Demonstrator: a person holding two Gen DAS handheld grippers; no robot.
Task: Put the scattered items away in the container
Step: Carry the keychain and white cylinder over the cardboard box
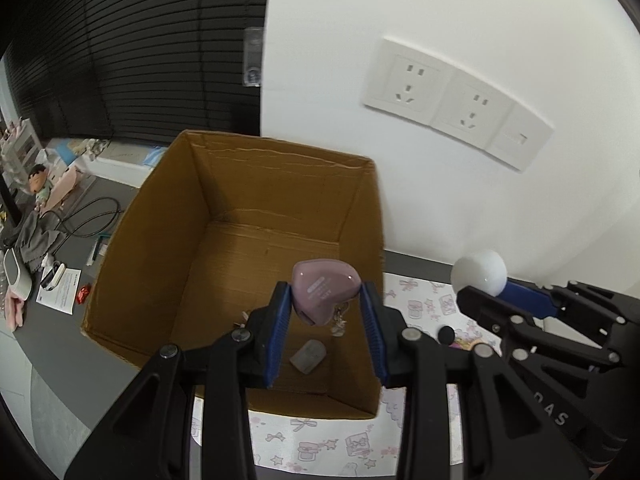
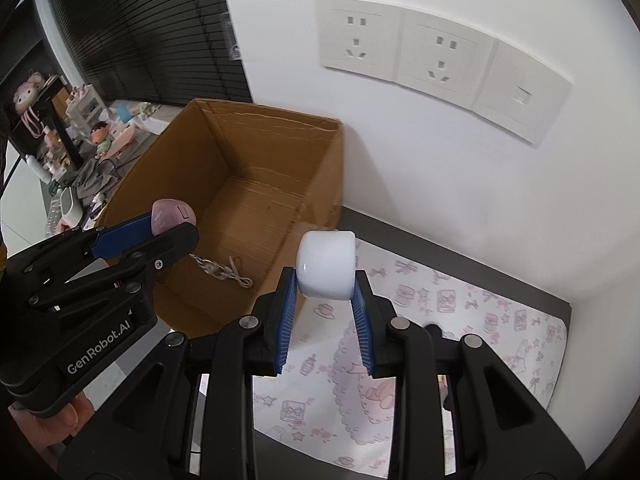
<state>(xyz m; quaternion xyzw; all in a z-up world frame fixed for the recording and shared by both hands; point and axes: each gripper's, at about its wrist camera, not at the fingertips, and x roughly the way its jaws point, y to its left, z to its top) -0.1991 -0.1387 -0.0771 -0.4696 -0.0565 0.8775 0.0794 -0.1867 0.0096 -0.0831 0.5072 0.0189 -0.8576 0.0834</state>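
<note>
An open cardboard box (image 1: 172,200) stands against the white wall; it also shows in the right wrist view (image 2: 328,168). My left gripper (image 1: 326,300) is shut on a pink heart-shaped case (image 1: 324,292) and holds it over the box's inside. A grey eraser-like block (image 1: 308,356) lies on the box floor, and a braided cord (image 2: 224,270) too. My right gripper (image 2: 326,284) is shut on a white round case (image 2: 326,264), held above the patterned mat just right of the box. The pink case (image 2: 170,214) and left gripper (image 2: 160,232) show at left.
A pink-patterned mat (image 2: 460,312) covers the dark table right of the box, with a small black object (image 1: 446,334) on it. Wall sockets (image 2: 436,56) are above. Cables, papers, a red wrapper (image 1: 84,294) and a doll (image 1: 40,184) lie left of the box.
</note>
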